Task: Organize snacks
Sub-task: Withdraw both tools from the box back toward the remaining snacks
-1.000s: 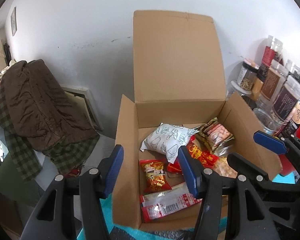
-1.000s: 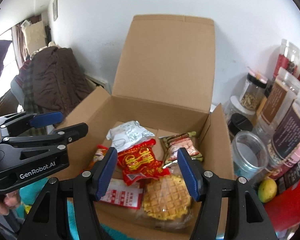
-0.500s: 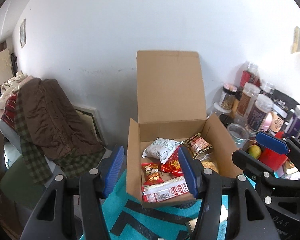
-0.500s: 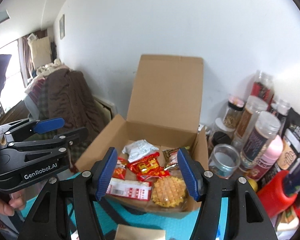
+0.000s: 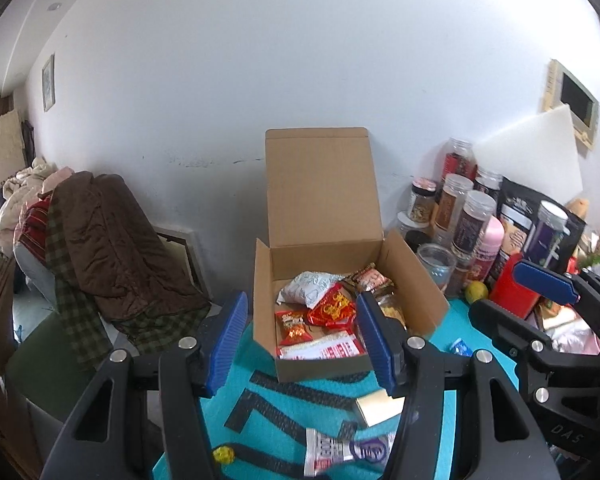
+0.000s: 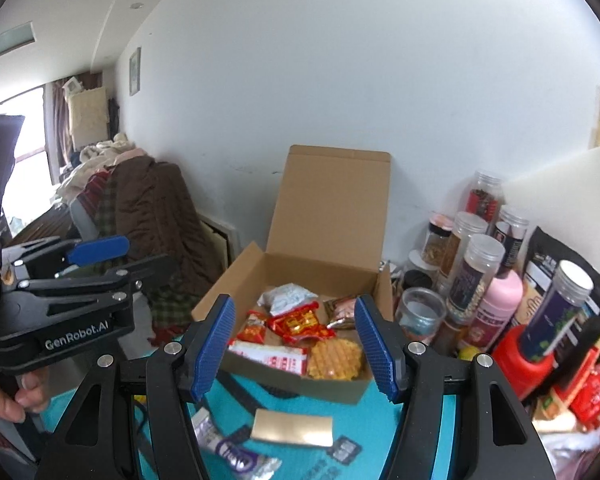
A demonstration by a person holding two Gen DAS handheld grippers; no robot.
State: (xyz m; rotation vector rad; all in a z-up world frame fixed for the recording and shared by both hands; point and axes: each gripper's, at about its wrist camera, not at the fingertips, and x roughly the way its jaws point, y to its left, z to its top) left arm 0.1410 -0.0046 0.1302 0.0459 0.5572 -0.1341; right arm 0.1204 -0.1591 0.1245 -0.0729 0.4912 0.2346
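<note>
Reading the printed matter first: the black body of the left gripper (image 6: 96, 280), seen from the right wrist view, carries "GenRobot.AI" in white; the letters "DAS" show on the black body of the right gripper (image 5: 516, 304) in the left wrist view. Snack wrappers bear red and gold print, too small to read.

Left gripper (image 5: 300, 344): blue-padded fingers spread wide, nothing between them. Right gripper (image 6: 296, 344): likewise spread wide and empty.

The open brown cardboard box (image 5: 420, 276) sits on the teal cloth with black stripes (image 5: 260, 368), lid flap upright against the white wall. Inside it lie a white crinkled packet (image 5: 308, 288), a red and gold foil packet (image 5: 332, 310), a small red snack packet (image 5: 292, 324), a flat red and white packet (image 5: 320, 350), a brown-toned packet (image 6: 342, 310) and a round golden waffle cake in clear wrap (image 6: 334, 360).

On the cloth, in front of the box: a gold rectangular packet (image 6: 292, 428), a silver and purple wrapped bar (image 5: 348, 450) and a small yellow wrapped sweet (image 5: 224, 455).

Clear plastic jars with labels (image 6: 472, 276) crowd just right of the box.

Against one second ago, both cameras stand much farther back from the box; the cloth and its loose items have come into view. Both pairs of fingers remain parted.
</note>
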